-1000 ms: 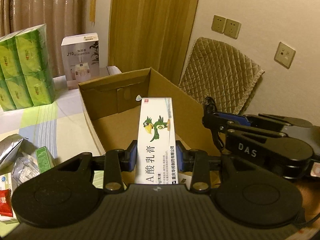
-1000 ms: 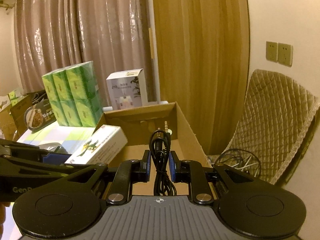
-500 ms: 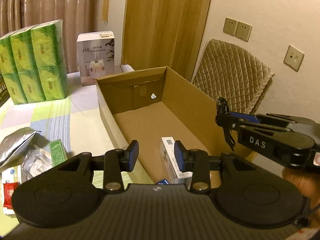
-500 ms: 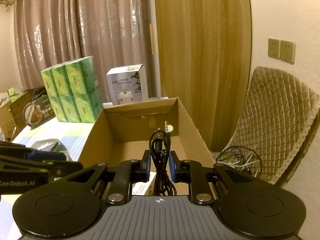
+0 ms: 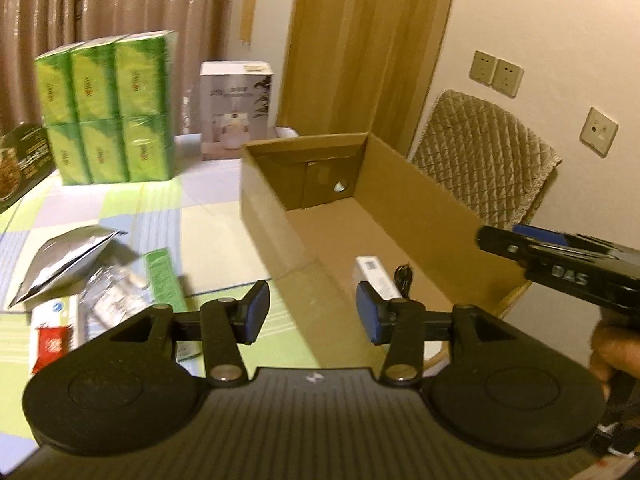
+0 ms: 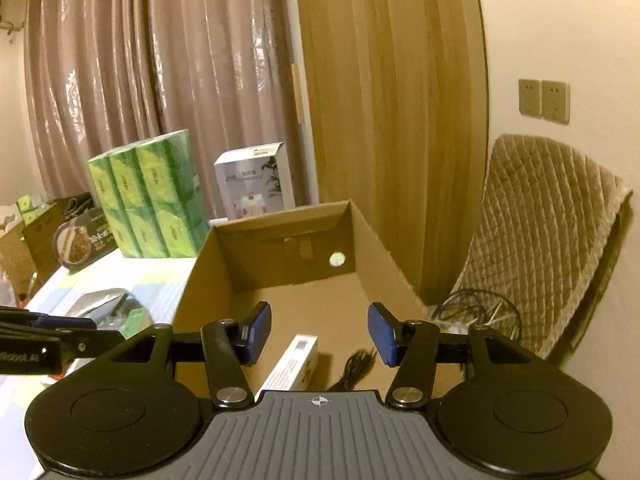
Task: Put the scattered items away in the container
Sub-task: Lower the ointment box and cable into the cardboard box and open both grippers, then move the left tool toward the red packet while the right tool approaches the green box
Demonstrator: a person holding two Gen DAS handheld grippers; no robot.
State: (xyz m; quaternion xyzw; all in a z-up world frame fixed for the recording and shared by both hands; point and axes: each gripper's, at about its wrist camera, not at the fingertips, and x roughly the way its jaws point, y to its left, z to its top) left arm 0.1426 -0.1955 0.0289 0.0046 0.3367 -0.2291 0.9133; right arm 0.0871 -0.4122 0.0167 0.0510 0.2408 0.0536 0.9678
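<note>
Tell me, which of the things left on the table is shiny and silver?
The crinkly foil bag, lying flat left of the cardboard box. The small box beside it is green, not shiny.

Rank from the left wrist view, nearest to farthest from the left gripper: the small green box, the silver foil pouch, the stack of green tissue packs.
From the left gripper:
1. Small green box, just ahead-left on the mat.
2. Silver foil pouch, farther left.
3. Stack of green tissue packs, far back-left by the curtain.
</note>
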